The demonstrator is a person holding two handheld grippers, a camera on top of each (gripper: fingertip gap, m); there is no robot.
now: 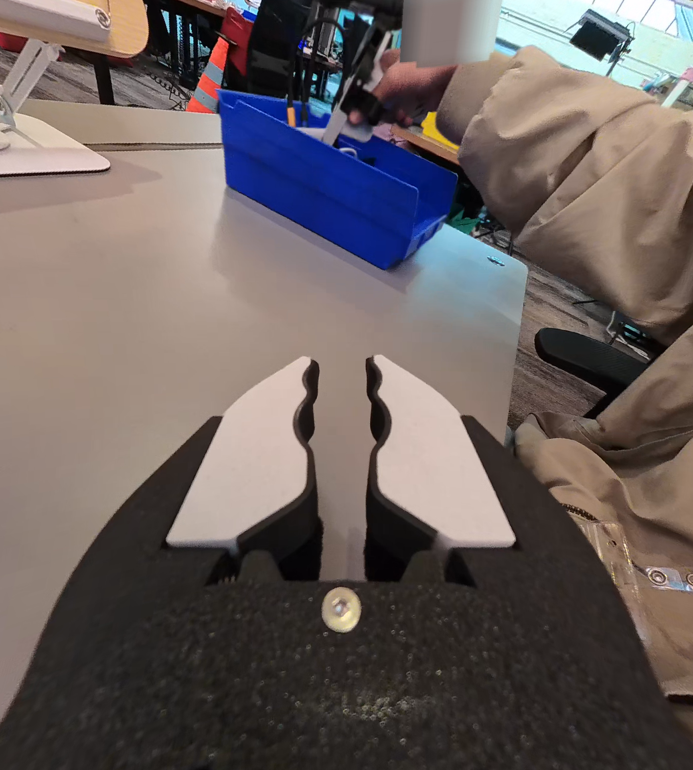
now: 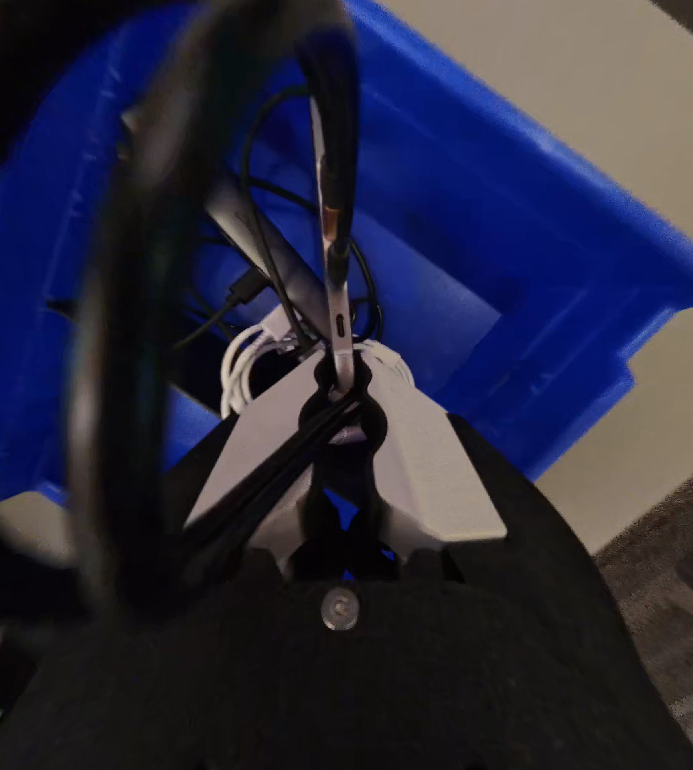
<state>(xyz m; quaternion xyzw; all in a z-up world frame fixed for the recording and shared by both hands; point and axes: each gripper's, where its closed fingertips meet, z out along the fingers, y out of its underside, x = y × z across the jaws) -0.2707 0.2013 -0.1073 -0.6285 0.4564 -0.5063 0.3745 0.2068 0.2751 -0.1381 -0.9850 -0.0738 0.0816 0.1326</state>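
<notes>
Left wrist view
Left gripper [image 1: 342, 366]: fingers parted with a narrow gap, nothing between them, held low and level over the grey table [image 1: 128, 333].
Ahead and to its right: blue bin [image 1: 336, 183] stands on the table, well apart from the fingertips.
Right gripper [image 1: 347, 125]: seen farther off, tilted steeply down into the bin, gripped by a hand [image 1: 403, 83] in a tan sleeve [image 1: 586, 166].

Right wrist view
Right gripper [image 2: 342, 375]: jaws clamped on the end of a slim silver adapter [image 2: 338, 300] with black cords pinched alongside.
Pose: points down into the blue bin [image 2: 482, 208], the adapter standing up ahead of the tips.
Just beyond the tips: coiled white cable [image 2: 238, 366], a grey hub [image 2: 261, 246], loose black cables [image 2: 253, 166].
Handling judgement: a steady squeeze and a straight lift would suit, since trailing cords could snag the bin's contents.
</notes>
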